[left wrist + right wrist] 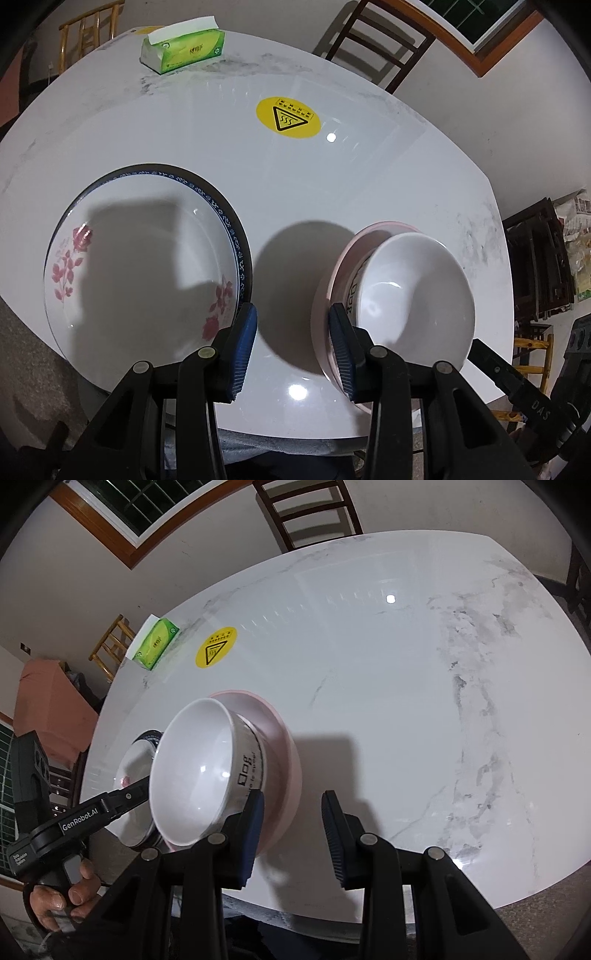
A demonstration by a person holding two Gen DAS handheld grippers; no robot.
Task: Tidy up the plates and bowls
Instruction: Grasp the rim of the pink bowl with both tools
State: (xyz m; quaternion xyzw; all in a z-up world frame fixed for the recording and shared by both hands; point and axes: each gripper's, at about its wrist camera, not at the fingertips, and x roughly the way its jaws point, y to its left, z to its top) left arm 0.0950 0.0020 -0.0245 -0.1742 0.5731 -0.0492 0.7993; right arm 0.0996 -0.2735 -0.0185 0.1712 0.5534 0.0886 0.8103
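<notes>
Sitting near the tabletop (332, 192) front edge, white bowl (413, 291) nests in pink plate (321, 306); both grippers' fingers spread, pinching nothing: left gripper (291, 350), right gripper (291, 834).

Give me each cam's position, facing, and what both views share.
Left wrist: on the left gripper, angled down at the table, floral plate left, white bowl right; own blue pads and black fingers show.
Right wrist: on the right gripper, angled down at the bowl in the pink dish; shows own fingers, the left gripper and the hand holding it.
Shared: bowl, pink dish, plate, yellow sticker, tissue pack.
</notes>
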